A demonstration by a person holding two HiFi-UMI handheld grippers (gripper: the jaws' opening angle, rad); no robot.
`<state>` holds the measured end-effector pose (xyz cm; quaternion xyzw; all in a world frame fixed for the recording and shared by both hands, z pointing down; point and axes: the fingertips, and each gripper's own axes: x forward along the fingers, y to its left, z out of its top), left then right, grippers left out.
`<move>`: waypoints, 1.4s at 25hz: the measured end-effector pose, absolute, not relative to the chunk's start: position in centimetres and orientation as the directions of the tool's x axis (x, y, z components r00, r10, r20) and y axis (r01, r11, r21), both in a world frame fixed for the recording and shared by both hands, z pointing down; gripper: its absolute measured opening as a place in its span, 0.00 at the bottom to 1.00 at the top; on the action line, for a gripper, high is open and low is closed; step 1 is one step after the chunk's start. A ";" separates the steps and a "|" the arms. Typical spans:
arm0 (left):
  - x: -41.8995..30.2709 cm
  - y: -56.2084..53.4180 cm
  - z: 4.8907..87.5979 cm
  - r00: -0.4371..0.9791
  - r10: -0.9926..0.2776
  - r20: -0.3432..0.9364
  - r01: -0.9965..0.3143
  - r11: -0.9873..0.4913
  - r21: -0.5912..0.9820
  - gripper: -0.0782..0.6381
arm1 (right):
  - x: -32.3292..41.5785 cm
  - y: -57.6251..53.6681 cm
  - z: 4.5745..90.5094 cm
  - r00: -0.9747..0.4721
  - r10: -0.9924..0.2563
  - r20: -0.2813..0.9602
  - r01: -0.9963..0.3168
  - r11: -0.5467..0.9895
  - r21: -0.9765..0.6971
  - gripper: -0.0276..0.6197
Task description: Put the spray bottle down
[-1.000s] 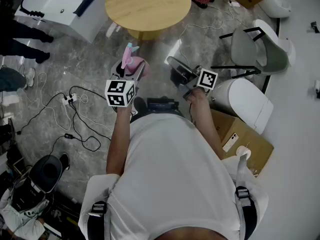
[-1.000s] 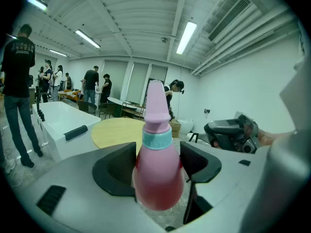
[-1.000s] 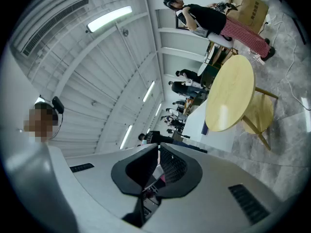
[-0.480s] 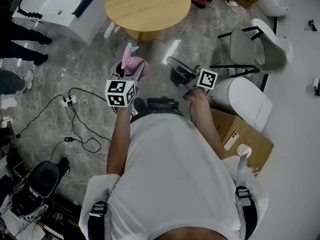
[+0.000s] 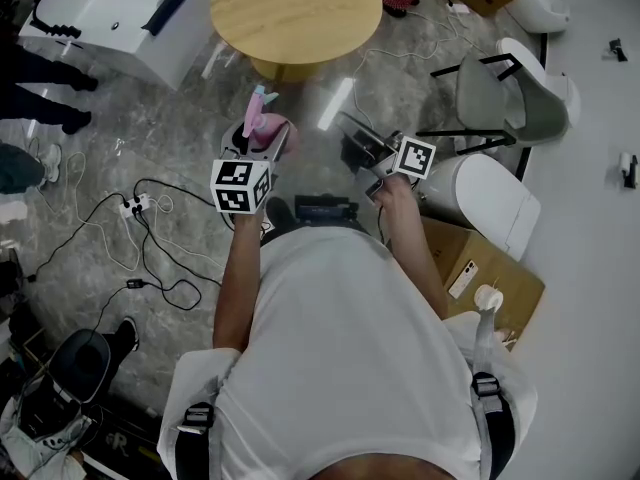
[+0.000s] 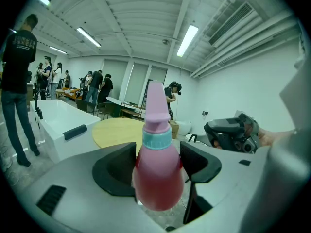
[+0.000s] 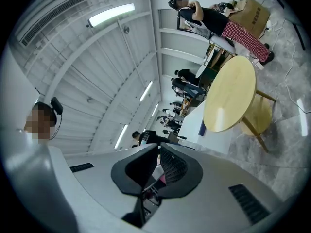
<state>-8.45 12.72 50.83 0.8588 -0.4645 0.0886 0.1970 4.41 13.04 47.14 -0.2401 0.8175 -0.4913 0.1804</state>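
A pink spray bottle point(image 5: 263, 126) with a pale blue collar stands upright between the jaws of my left gripper point(image 5: 262, 140), held in the air over the grey floor. In the left gripper view the bottle point(image 6: 158, 176) fills the gap and both black pads press its sides, so the left gripper point(image 6: 158, 163) is shut on it. My right gripper point(image 5: 347, 128) hovers just to the right, apart from the bottle. Its jaws meet with nothing between them in the right gripper view point(image 7: 156, 165). The round wooden table point(image 5: 295, 8) lies ahead.
A white tub-like unit point(image 5: 120, 13) sits at the far left. Black cables and a power strip point(image 5: 135, 204) trail over the floor at left. A grey chair point(image 5: 510, 93), a white toilet point(image 5: 490, 203) and a cardboard box point(image 5: 480, 278) crowd the right. People stand at the left edge.
Both grippers and the bottle keep their places. Only the head view has drifted slightly.
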 end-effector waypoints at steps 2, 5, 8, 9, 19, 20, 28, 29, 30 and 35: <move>-9.9 12.4 50.9 0.558 -0.760 0.332 -0.829 -0.494 0.263 0.51 | 2.9 12.7 47.1 -0.817 -0.575 -0.052 -0.223 0.398 -0.890 0.08; -11.0 12.2 51.0 0.566 -0.757 0.327 -0.823 -0.499 0.270 0.51 | 1.7 12.6 47.3 -0.814 -0.580 -0.037 -0.238 0.390 -0.890 0.08; -11.3 12.0 51.0 0.572 -0.754 0.323 -0.819 -0.505 0.272 0.51 | 1.3 12.6 47.5 -0.811 -0.584 -0.028 -0.247 0.385 -0.889 0.08; -11.4 11.9 51.0 0.574 -0.753 0.321 -0.818 -0.507 0.273 0.51 | 1.2 12.6 47.5 -0.811 -0.585 -0.025 -0.249 0.384 -0.889 0.08; -11.5 10.2 51.3 0.568 -0.753 0.332 -0.822 -0.501 0.271 0.51 | 0.7 10.7 48.0 -0.820 -0.572 -0.024 -0.240 0.380 -0.893 0.08; -11.5 9.9 51.4 0.564 -0.754 0.336 -0.825 -0.497 0.269 0.51 | 0.8 10.4 48.2 -0.822 -0.569 -0.023 -0.237 0.378 -0.895 0.08; -10.6 5.2 52.1 0.524 -0.765 0.376 -0.852 -0.463 0.246 0.51 | 1.7 4.6 49.3 -0.838 -0.543 -0.052 -0.182 0.369 -0.912 0.08; -10.2 4.5 52.2 0.518 -0.766 0.381 -0.855 -0.458 0.242 0.51 | 2.1 3.7 49.3 -0.841 -0.539 -0.057 -0.175 0.370 -0.912 0.08; -9.7 3.7 52.1 0.512 -0.767 0.386 -0.859 -0.453 0.238 0.51 | 2.6 2.7 49.3 -0.843 -0.535 -0.061 -0.170 0.372 -0.913 0.08; -7.2 -0.9 51.8 0.491 -0.775 0.398 -0.871 -0.439 0.221 0.51 | 5.3 -2.4 49.4 -0.845 -0.529 -0.075 -0.144 0.361 -0.921 0.08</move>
